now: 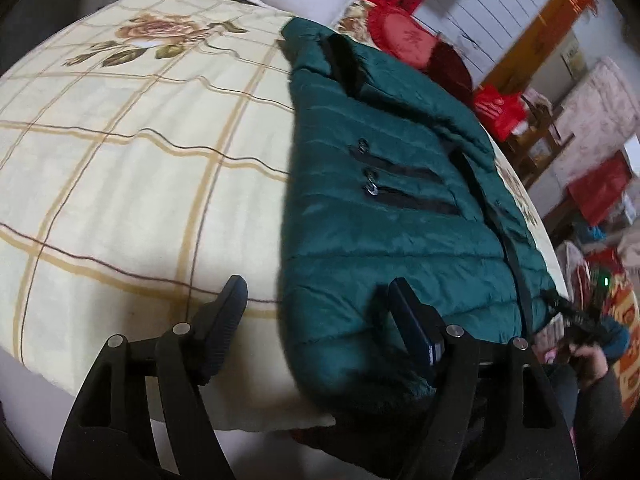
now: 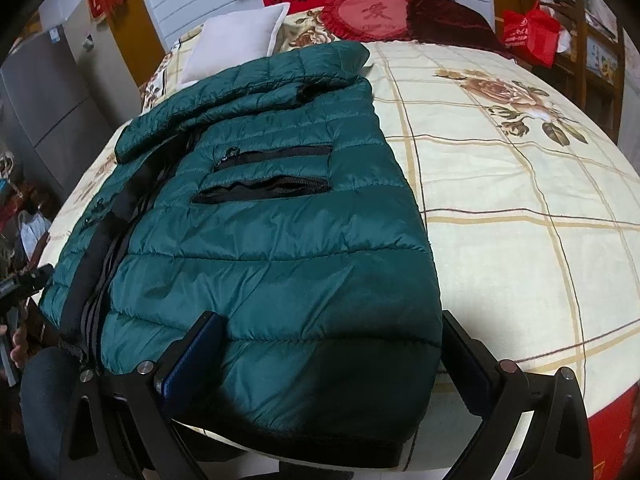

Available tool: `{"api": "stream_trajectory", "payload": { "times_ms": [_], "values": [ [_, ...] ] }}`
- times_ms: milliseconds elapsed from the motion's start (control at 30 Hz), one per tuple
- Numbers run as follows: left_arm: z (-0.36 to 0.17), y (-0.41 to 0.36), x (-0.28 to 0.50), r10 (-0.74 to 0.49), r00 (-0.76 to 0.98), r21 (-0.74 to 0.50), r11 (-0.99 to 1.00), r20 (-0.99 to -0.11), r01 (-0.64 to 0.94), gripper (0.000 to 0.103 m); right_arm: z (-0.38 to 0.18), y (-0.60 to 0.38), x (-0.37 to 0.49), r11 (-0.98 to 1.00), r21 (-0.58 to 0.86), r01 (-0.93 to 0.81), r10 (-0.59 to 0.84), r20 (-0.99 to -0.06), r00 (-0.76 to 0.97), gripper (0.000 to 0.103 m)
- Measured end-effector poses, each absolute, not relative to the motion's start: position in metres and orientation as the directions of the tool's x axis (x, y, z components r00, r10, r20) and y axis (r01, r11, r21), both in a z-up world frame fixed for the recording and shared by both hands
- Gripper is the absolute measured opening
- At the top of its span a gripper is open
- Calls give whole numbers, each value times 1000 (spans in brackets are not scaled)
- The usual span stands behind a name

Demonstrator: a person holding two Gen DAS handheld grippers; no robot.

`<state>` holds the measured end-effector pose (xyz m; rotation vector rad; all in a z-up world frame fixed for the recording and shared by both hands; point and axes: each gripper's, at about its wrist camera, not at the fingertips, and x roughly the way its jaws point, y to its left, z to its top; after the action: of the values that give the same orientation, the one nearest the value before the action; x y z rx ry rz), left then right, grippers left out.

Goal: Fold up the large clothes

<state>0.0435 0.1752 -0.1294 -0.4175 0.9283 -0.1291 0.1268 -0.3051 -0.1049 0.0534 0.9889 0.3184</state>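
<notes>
A dark green quilted puffer jacket (image 1: 380,208) lies folded lengthwise on a bed, with black zips and two pocket openings on top; it also shows in the right wrist view (image 2: 280,240). My left gripper (image 1: 316,308) is open over the jacket's near left edge, its right finger (image 1: 412,320) over the fabric and its left finger (image 1: 224,320) over the sheet. My right gripper (image 2: 332,344) is open and straddles the jacket's hem at the bed's front edge, without pinching it. The other gripper and a hand show small at the side of each view (image 1: 580,320) (image 2: 24,280).
The bed (image 1: 120,160) has a cream checked sheet with rose prints (image 2: 520,200). A white pillow (image 2: 236,40), a red heart cushion (image 2: 368,16) and a dark red cushion (image 2: 452,20) lie at its head. A red bag (image 2: 528,36), shelves and cabinets stand around the bed.
</notes>
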Motion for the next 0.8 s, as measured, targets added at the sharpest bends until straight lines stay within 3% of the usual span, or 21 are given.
{"api": "stream_trajectory", "payload": {
  "times_ms": [167, 300, 633, 800],
  "values": [
    [-131, 154, 38, -311, 595, -371, 928, -741, 23, 89, -105, -303, 128, 953, 178, -245, 281, -819, 501, 103],
    [-131, 147, 37, -417, 565, -465, 883, -712, 66, 101, -105, -303, 129, 953, 178, -246, 282, -817, 503, 103],
    [-128, 166, 52, -513, 527, -574, 817, -678, 57, 102, -106, -302, 129, 954, 179, -241, 282, -808, 517, 103],
    [-127, 149, 64, -467, 506, -504, 861, -725, 72, 102, -105, -301, 132, 953, 178, -245, 282, -814, 507, 103]
  ]
}}
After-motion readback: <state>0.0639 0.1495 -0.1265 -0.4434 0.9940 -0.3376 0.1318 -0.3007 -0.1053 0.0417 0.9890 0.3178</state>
